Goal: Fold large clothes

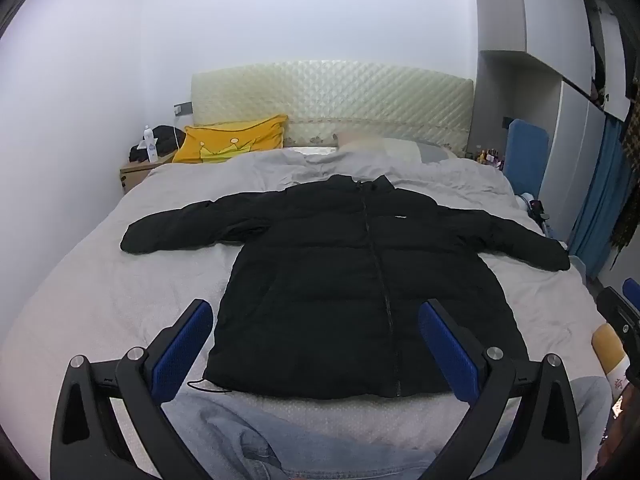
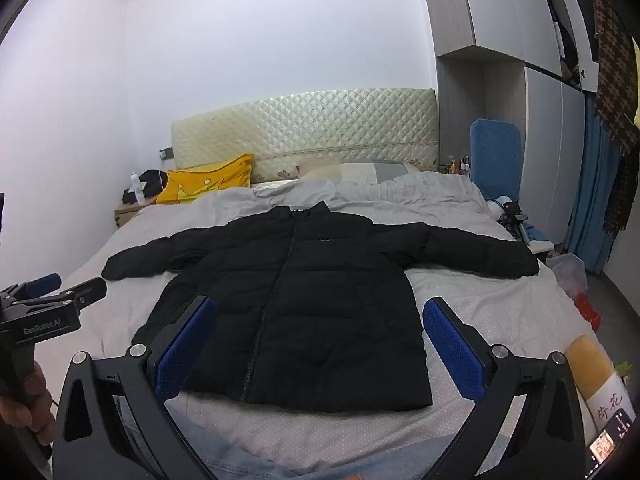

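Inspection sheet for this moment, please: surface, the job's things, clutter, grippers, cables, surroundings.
Surface: bed with a grey cover.
Job's things: black puffer jacket lies flat, front up, zipped, both sleeves spread out.
Clutter: yellow pillow at the headboard; denim garment at the near edge.
Grippers: left gripper and right gripper both open, holding nothing.
Cables: thin black cord at the jacket's hem corner.
Surroundings: nightstand, wardrobe, blue curtain.

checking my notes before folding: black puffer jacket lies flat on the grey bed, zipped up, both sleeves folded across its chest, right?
Not quite. The black puffer jacket does lie flat and zipped on the grey bed, but both sleeves are spread straight out to the sides, not folded across the chest. The right wrist view shows it clearly.
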### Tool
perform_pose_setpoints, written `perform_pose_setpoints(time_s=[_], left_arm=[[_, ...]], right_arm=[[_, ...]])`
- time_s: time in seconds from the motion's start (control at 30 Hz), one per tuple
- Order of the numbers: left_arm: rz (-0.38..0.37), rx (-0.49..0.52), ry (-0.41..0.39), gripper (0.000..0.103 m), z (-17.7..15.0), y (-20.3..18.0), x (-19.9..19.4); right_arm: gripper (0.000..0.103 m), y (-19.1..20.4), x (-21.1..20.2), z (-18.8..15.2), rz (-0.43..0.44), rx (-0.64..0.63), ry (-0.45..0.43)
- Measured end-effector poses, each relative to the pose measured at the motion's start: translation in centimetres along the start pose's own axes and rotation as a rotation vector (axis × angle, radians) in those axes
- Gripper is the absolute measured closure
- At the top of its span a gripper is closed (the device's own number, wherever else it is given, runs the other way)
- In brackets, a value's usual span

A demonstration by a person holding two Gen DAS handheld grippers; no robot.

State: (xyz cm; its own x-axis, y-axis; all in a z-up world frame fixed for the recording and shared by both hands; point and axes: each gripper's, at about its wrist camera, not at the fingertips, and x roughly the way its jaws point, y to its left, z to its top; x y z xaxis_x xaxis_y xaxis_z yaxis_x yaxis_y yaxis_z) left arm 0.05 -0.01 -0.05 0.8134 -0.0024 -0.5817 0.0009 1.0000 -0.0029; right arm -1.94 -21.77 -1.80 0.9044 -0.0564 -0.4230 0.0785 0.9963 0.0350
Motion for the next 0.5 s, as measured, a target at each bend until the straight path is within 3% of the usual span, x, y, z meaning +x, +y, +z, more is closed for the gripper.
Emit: perform_pose_setpoints(time_s=[0.3, 0.5], left_arm=[[-0.019, -0.008, 0.008, 0.000, -0.9, 1.8, 0.8], [-0.008, 0.008, 0.021, 0.000, -0.7, 0.5, 1.6]], right_arm=[[0.000, 0.1, 0.2, -0.3, -0.002, -0.003, 0.003], [0.000, -0.5, -0.9, 0.3, -0.007, 0.005, -0.004]])
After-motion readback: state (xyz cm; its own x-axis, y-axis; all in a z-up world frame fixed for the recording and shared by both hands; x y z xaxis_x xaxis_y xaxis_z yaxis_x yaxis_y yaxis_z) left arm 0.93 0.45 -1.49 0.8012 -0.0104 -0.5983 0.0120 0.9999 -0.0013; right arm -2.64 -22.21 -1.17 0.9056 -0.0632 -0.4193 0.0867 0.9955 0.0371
